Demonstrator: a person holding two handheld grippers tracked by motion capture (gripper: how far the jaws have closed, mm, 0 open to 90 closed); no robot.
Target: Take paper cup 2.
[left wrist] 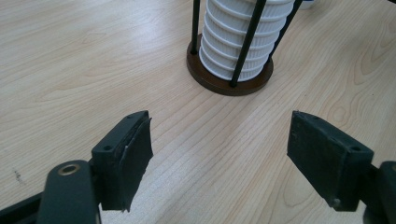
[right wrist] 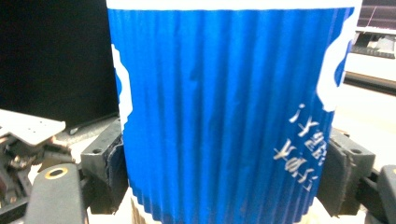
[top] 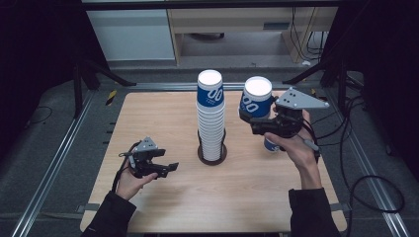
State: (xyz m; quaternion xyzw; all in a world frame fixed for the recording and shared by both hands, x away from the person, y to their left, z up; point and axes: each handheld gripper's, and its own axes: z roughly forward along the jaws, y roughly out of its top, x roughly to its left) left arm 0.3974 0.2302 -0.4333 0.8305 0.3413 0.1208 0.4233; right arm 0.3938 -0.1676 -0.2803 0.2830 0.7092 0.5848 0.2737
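A tall stack of paper cups (top: 211,116), blue at the top and white below, stands in a dark round holder (top: 212,157) with thin black rods at mid-table. My right gripper (top: 249,120) is raised to the right of the stack and shut on a blue ribbed paper cup (top: 256,102); in the right gripper view that cup (right wrist: 224,112) sits between both pads. Another cup (top: 270,144) stands on the table under that hand. My left gripper (top: 170,168) rests low at the front left, open, with nothing between its jaws (left wrist: 219,158); the holder base (left wrist: 229,84) lies just ahead of it.
The wooden table (top: 163,118) has bare surface on the left and along the front. Metal rails run along both sides, and cables trail on the floor at the right. A pale cabinet stands beyond the far edge.
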